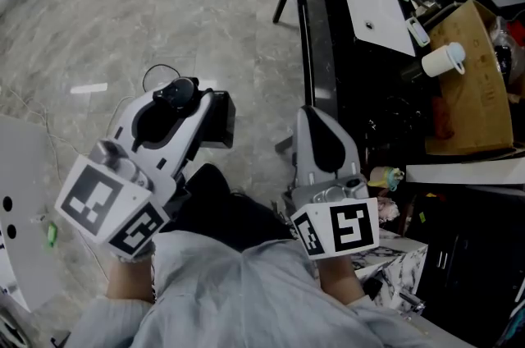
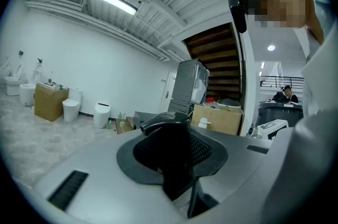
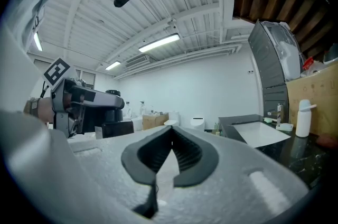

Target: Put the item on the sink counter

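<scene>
Over a pale marbled floor (image 1: 197,2), at the left of the head view, the left gripper (image 1: 179,98) points roughly level. Its fingers stand narrowly parted and press on a black item (image 2: 172,157). The item's glossy rounded cap shows above the ribbed pads in the left gripper view. What kind of object it is cannot be told for sure, though a boxy black part appears to hang just beside the fingertips. Just right of centre, the right gripper (image 1: 314,115) is held alongside. Its jaws are closed tip to tip with nothing between them, as the right gripper view shows. Farther right runs the black sink counter (image 1: 324,51), with a white rectangular basin (image 1: 373,2) set into its top. The item hangs well apart from that counter, out over the floor on the counter's left. At the far right, a white bottle (image 1: 443,59) stands just beside a brown cardboard box (image 1: 476,100) on the cluttered end of the counter.
</scene>
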The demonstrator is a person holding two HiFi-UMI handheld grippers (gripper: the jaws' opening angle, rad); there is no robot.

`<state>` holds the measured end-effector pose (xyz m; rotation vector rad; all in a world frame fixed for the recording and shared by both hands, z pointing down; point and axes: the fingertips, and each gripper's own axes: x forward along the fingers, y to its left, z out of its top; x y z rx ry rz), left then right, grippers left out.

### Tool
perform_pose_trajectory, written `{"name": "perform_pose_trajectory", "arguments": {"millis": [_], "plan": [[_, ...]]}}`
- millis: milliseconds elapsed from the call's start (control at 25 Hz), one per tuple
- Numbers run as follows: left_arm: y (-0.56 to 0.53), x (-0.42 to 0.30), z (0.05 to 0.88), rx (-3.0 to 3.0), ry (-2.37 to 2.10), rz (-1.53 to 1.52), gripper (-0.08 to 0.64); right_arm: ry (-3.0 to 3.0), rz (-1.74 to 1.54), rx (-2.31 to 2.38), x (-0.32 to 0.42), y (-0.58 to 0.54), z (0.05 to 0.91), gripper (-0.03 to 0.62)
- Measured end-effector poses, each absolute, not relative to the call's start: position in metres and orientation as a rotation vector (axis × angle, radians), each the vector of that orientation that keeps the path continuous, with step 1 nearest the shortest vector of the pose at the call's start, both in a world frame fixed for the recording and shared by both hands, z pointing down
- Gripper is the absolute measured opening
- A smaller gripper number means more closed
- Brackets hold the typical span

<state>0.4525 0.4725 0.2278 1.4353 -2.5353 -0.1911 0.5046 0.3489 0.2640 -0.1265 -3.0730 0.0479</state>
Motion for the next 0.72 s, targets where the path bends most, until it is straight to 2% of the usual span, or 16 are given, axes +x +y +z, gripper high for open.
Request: {"name": "perform_pose_trajectory", "arguments": {"millis": [360,720], "plan": [[0.466,0.422,0.233,1.450,-2.531,-0.215,0.098,-3.068,0.025,-0.083,0.483,0.338,0.267,-0.003],[0.450,0.340,0.231,1.499,-2.495,-0.224,0.098,-3.050,0.011,0.000,0.410,0.320,0.261,-0.003]]}}
